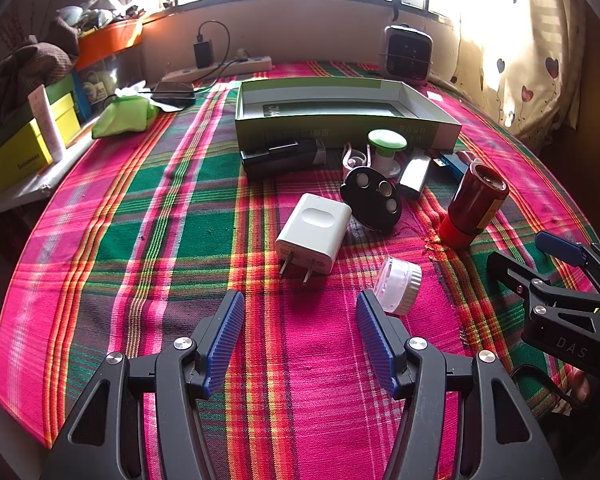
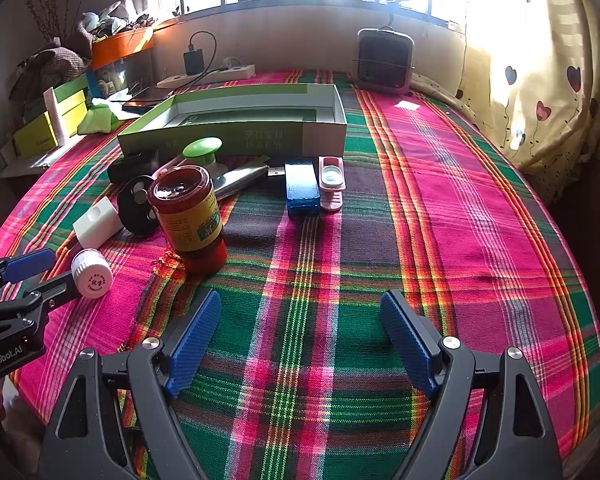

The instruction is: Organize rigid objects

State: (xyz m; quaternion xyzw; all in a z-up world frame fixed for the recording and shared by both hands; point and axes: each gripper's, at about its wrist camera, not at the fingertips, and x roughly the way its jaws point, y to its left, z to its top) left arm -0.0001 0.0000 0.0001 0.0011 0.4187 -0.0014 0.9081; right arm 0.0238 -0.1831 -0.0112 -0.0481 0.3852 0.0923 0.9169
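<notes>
An open green box lies at the back of the plaid cloth. In front of it lie a white plug charger, a black oval disc, a red jar, a small white jar on its side, a green-topped stamp, a black case, a blue case and a pink clip. My left gripper is open, just short of the charger and small jar. My right gripper is open over bare cloth.
A small heater stands at the back by the window. A power strip, a phone, a green pouch and stacked boxes crowd the left side. A curtain hangs at the right.
</notes>
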